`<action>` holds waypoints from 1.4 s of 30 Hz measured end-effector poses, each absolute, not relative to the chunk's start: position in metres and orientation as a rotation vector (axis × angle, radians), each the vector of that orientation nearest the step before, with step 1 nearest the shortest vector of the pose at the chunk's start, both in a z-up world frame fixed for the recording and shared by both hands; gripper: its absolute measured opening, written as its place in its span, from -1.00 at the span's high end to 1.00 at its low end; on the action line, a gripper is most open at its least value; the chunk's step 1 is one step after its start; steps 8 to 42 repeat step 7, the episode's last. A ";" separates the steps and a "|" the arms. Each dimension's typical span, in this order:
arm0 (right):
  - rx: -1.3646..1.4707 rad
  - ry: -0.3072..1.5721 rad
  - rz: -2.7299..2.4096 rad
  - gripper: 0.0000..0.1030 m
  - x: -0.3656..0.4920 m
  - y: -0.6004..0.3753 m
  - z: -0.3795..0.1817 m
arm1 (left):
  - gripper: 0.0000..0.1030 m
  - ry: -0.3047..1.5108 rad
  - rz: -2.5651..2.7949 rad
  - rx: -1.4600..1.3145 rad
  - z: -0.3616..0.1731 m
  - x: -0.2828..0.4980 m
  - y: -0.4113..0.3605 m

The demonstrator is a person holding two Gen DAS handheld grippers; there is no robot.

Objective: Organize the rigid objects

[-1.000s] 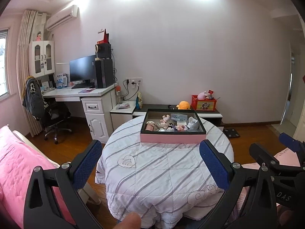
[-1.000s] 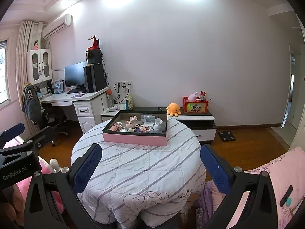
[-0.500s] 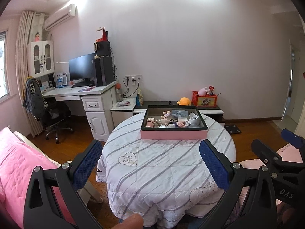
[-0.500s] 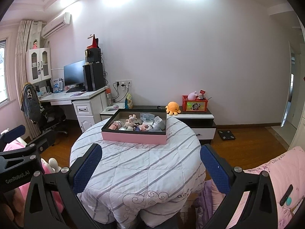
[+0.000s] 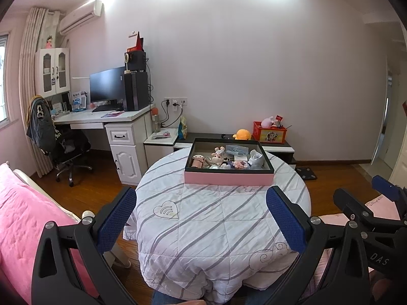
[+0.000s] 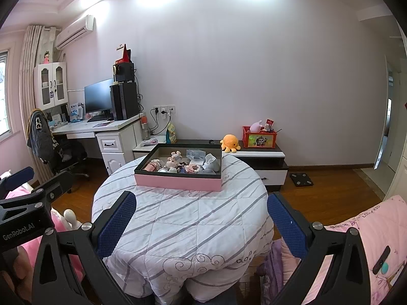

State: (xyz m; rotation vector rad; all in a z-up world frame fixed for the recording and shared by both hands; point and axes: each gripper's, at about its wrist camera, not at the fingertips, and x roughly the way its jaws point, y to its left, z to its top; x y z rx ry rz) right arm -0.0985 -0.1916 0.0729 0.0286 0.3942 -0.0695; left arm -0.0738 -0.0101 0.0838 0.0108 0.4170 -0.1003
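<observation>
I can't tell the little toys (image 5: 221, 158) apart in the pink box (image 5: 229, 178), too small, my counter's (image 6: 183, 218) near edge cut off at the bottom

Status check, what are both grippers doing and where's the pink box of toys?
Left gripper open, empty. Right gripper open, empty. Pink box on far side of round table. Nothing between.

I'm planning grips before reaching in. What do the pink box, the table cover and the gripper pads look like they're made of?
Pink box: likely rigid matte card, flat sides and crisp edges. Table cover: quilted fabric with stitched lines and creases. Pads on both open grippers: blue, grid-textured, probably rubber.
</observation>
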 end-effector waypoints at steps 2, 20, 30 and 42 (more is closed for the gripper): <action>0.030 0.394 -0.071 -1.00 -0.098 -0.192 0.073 | -1.00 0.416 -0.101 0.011 0.083 -0.074 -0.011; 0.028 0.395 -0.071 -1.00 -0.098 -0.192 0.073 | -1.00 0.412 -0.102 0.017 0.084 -0.074 -0.010; 0.028 0.395 -0.071 -1.00 -0.098 -0.192 0.073 | -1.00 0.412 -0.102 0.017 0.084 -0.074 -0.010; 0.028 0.395 -0.071 -1.00 -0.098 -0.192 0.073 | -1.00 0.412 -0.102 0.017 0.084 -0.074 -0.010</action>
